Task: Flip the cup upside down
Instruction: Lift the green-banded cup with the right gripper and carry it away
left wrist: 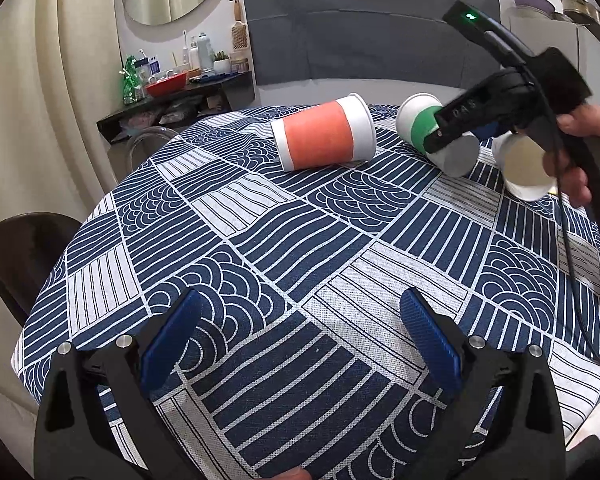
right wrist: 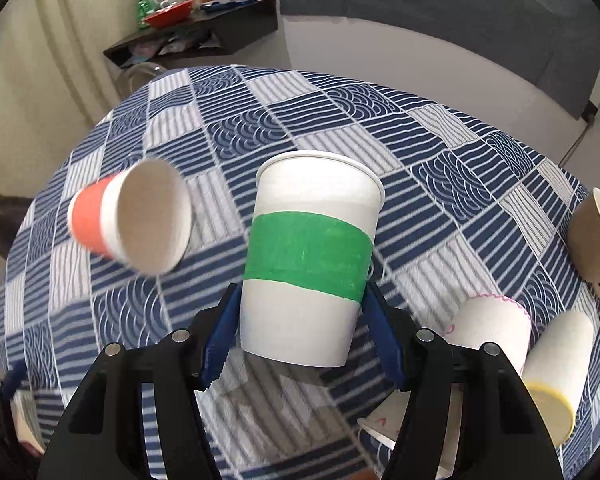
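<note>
Right gripper (right wrist: 300, 336) clamps the green-banded cup (right wrist: 310, 260) near its base, lifted off the patterned tablecloth (right wrist: 440, 152); the letters on the gripper's body are too blurred to read. Left gripper (left wrist: 300, 340) hangs spread, holding nothing

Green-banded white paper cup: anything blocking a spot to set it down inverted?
Nothing visible. The right gripper already clamps the green-banded white paper cup. Bare blue-and-white patterned tablecloth lies nearby; the orange-banded paper cup lies apart to one side.
</note>
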### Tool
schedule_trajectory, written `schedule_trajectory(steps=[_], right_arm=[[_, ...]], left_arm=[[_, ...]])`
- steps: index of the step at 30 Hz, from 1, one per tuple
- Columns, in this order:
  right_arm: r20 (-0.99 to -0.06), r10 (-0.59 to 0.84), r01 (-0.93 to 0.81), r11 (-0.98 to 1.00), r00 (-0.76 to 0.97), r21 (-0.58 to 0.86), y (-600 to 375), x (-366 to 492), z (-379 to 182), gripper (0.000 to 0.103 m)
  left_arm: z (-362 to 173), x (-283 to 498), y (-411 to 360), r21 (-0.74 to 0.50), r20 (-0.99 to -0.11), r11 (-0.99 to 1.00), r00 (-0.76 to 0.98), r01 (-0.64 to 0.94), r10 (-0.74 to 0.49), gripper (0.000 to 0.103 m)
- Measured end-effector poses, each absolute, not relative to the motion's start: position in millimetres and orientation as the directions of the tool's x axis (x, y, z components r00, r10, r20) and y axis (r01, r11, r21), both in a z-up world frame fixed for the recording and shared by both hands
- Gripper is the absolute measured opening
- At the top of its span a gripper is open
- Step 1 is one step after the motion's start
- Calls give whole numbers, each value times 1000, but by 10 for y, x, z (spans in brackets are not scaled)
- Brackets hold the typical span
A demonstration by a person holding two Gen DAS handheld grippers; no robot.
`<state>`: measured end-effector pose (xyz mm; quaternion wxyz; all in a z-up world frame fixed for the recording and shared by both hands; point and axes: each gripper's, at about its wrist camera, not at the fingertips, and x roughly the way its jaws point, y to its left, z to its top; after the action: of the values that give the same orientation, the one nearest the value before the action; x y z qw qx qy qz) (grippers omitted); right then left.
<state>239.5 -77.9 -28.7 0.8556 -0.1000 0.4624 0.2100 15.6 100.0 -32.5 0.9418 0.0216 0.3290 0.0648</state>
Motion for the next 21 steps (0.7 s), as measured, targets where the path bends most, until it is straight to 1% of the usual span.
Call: schedule_trajectory(steps=[5, 13, 17, 21], right_arm=[[-829, 272, -465, 885, 488, 16, -862, 2015, -300, 58], [-829, 307, -514, 857, 467, 28, -990, 1411, -349, 58], [-831, 315, -526, 850, 459, 32, -1053, 1212, -393, 58], [-828, 325, -524, 850, 458, 44, -1103, 1119, -419, 58]], left_arm=[[-316, 146, 1044, 61, -618, 993, 777, -102, 117, 97], [-318, 118, 951, 124, -590, 988, 793, -92, 148, 97], [-311, 111, 963, 107, -589, 993, 802, -43, 98, 97], [-316, 123, 944, 111, -590, 993, 802, -35, 94, 97]])
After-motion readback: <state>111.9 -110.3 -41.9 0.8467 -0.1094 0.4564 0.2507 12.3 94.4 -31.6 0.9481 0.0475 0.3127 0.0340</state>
